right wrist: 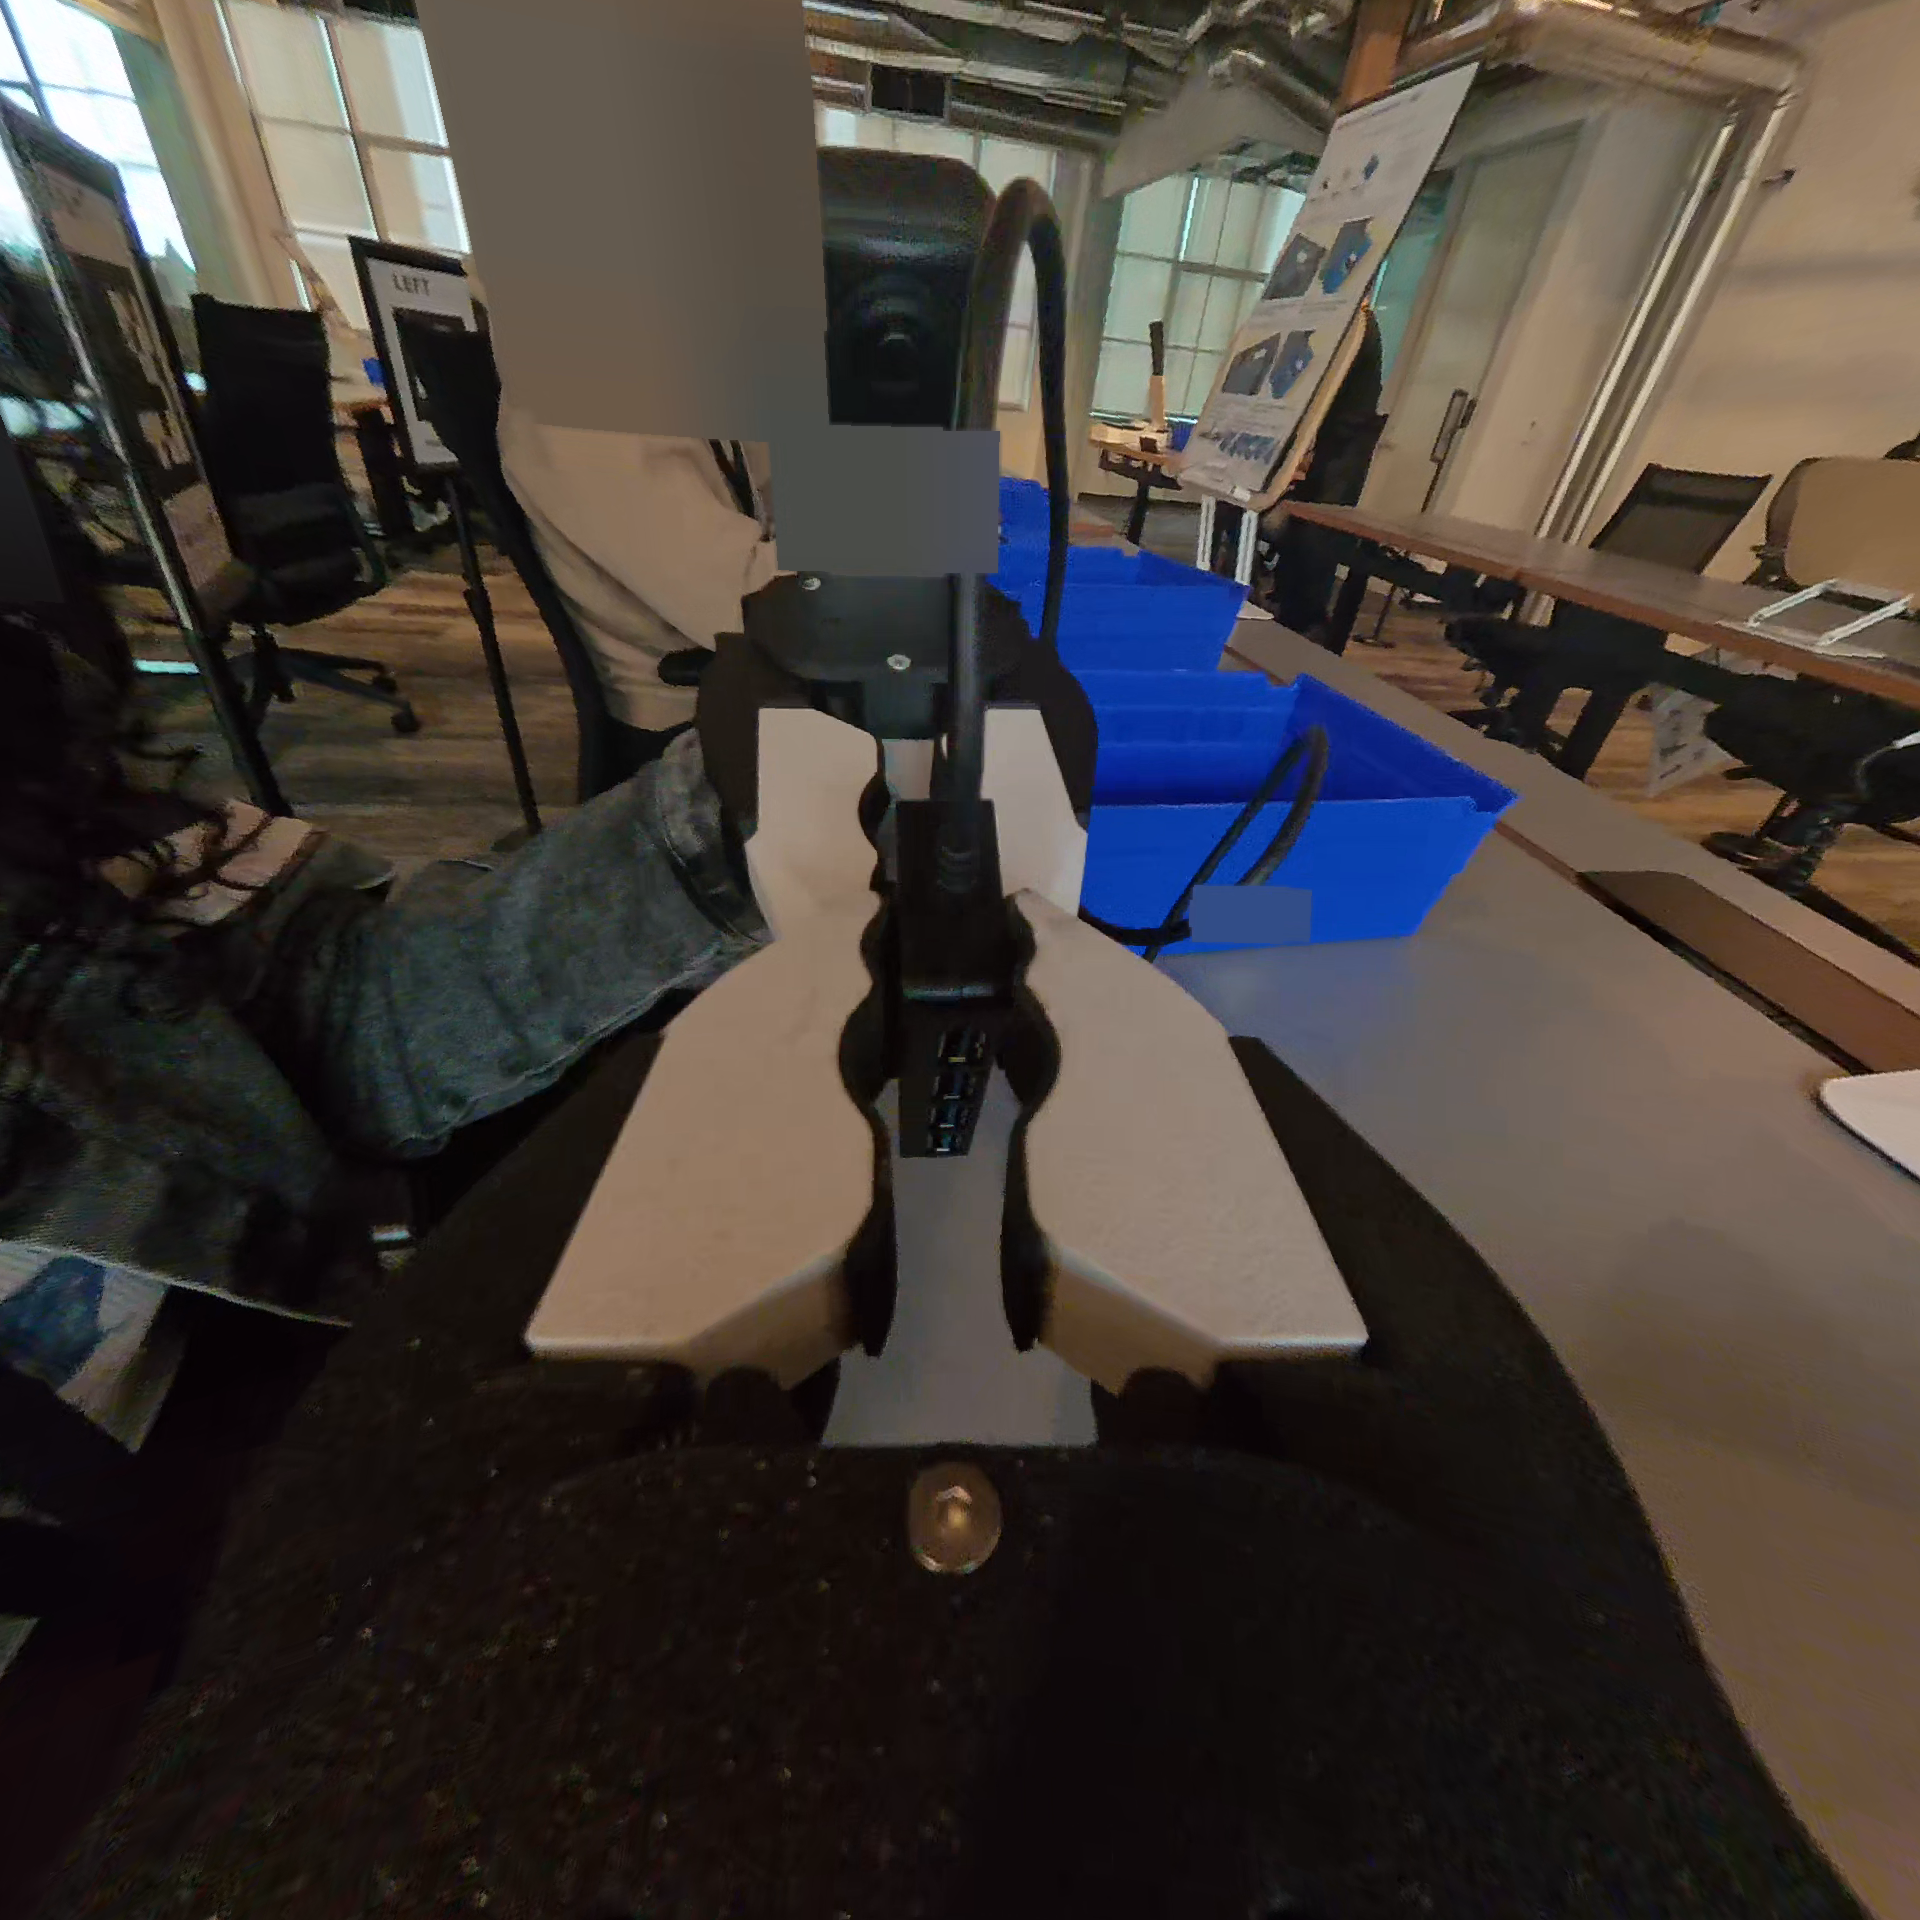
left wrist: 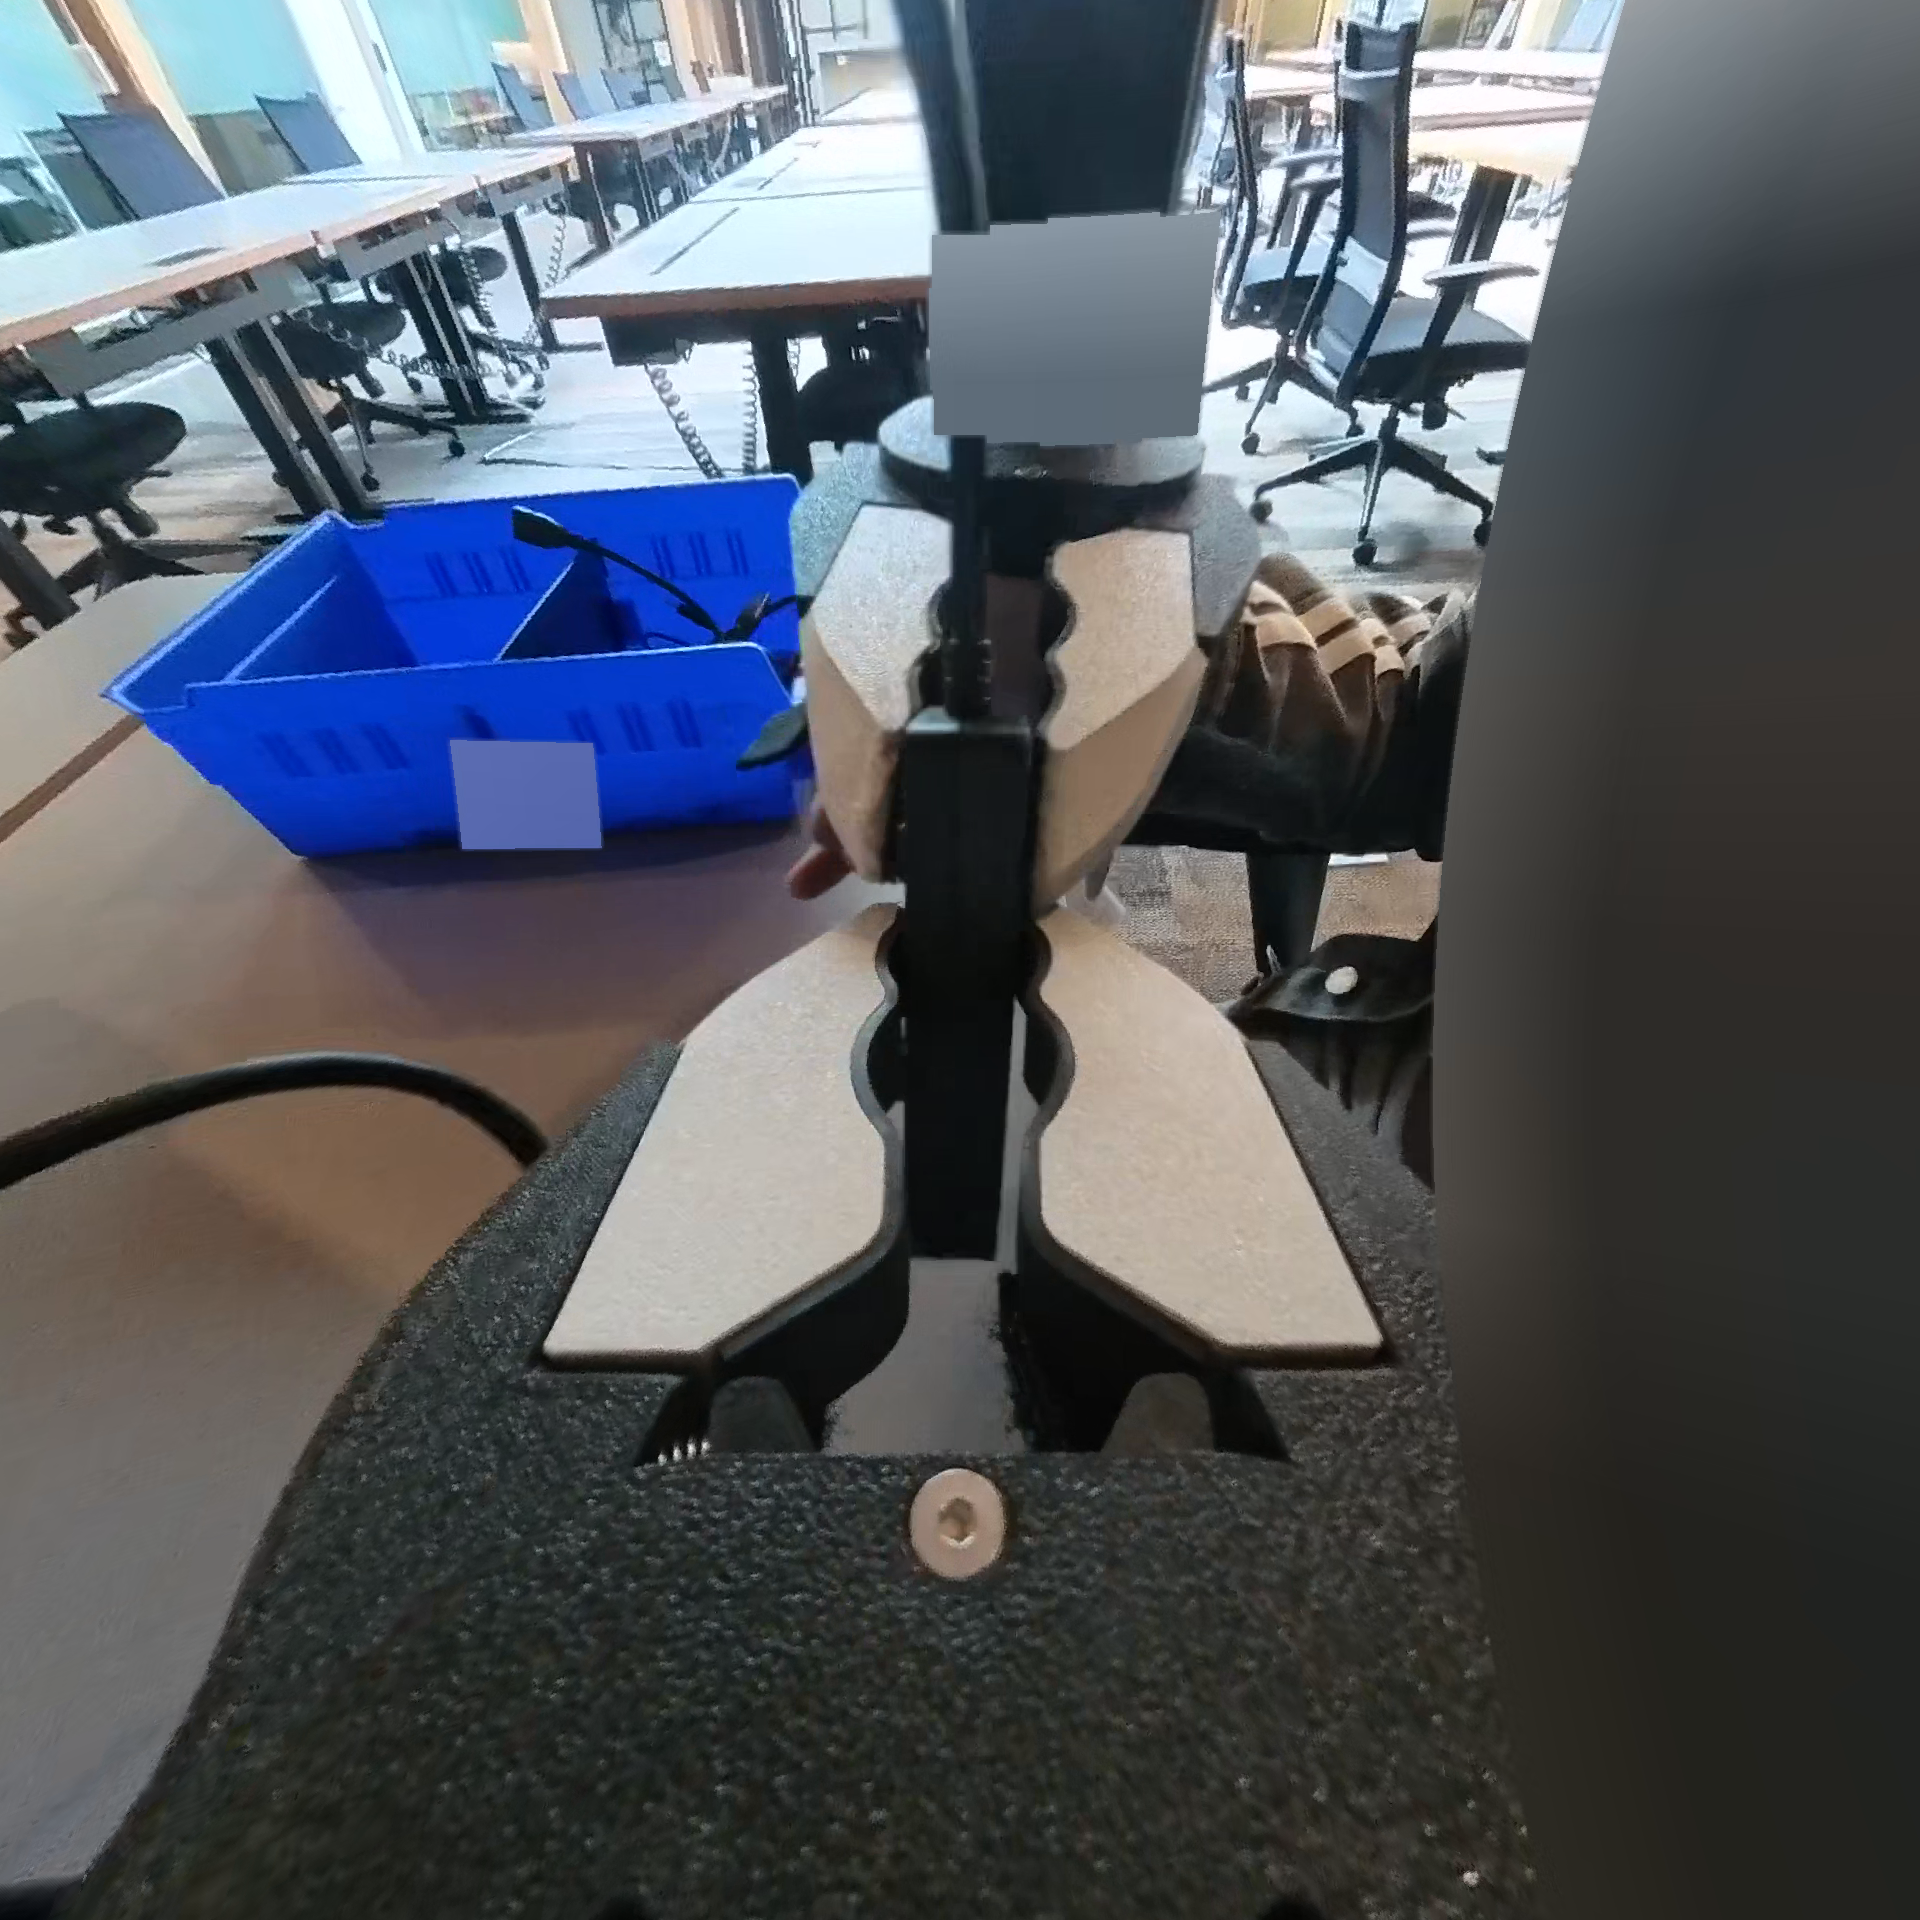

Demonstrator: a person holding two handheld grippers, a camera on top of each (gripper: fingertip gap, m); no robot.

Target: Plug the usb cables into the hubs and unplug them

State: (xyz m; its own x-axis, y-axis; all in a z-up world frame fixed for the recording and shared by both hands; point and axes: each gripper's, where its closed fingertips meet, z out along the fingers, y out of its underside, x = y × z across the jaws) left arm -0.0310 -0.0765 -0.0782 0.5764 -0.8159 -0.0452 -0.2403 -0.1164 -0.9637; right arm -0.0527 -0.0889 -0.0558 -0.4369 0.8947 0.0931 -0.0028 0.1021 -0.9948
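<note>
While both grippers face each other above the counter (right wrist: 1455, 1091):
Left gripper (left wrist: 956, 935): jaws closed on black hub (left wrist: 956, 997).
Right gripper (right wrist: 940, 977): jaws clamp cable plug (right wrist: 951, 862) at hub's end.
Progress: plug looks seated; unplugging likely remains.
Spare cables: in blue bin (left wrist: 343, 758).

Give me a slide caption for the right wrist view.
Both grippers' fingers clamp one black USB hub above the table, blue bins behind.

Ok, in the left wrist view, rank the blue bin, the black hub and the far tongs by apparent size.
1. blue bin
2. far tongs, partly hidden
3. black hub
Nearness enlarges the hub, so true sizes stay unsure.
</note>
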